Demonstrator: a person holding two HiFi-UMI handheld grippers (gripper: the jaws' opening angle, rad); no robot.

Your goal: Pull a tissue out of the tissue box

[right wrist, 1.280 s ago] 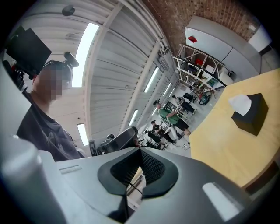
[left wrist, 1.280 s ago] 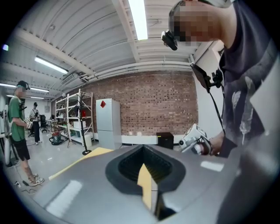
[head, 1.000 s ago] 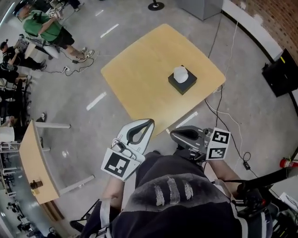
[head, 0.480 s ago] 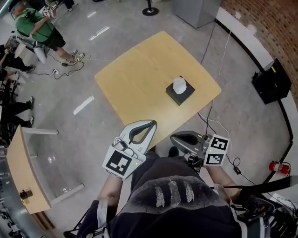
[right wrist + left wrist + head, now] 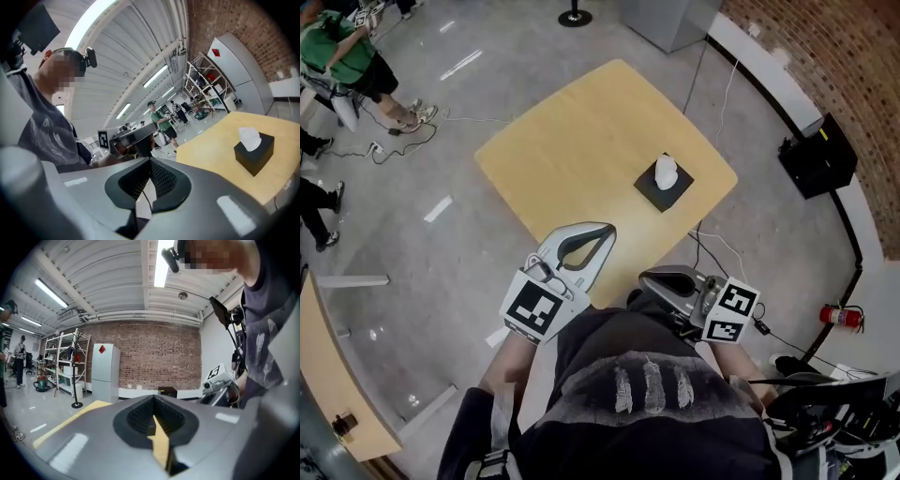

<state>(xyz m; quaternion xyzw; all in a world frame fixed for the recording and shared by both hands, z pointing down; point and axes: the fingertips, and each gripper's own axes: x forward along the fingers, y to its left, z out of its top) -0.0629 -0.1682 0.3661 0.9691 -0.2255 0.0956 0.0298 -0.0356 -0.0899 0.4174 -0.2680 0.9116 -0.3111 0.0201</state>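
A black tissue box [image 5: 664, 185] stands near the right edge of a light wooden table [image 5: 572, 150], with a white tissue [image 5: 666, 169] sticking up from its top. Both grippers are held close to my body, short of the table's near corner and well apart from the box. My left gripper [image 5: 606, 229] is shut and empty, and its jaws meet in a tight seam in the left gripper view [image 5: 153, 401]. My right gripper [image 5: 645, 276] is also shut with nothing in it. In the right gripper view the box [image 5: 254, 152] and tissue [image 5: 248, 137] lie ahead at the right.
Cables [image 5: 722, 246] trail over the grey floor right of the table. A black case [image 5: 811, 155] sits by the brick wall, and a red fire extinguisher [image 5: 836, 316] lies at the right. People [image 5: 342, 61] sit at the far left. Another wooden table [image 5: 328, 375] stands at the lower left.
Both grippers and I have come closer to the table's near corner; the table and box now sit nearer in the head view. Both grippers stay shut.
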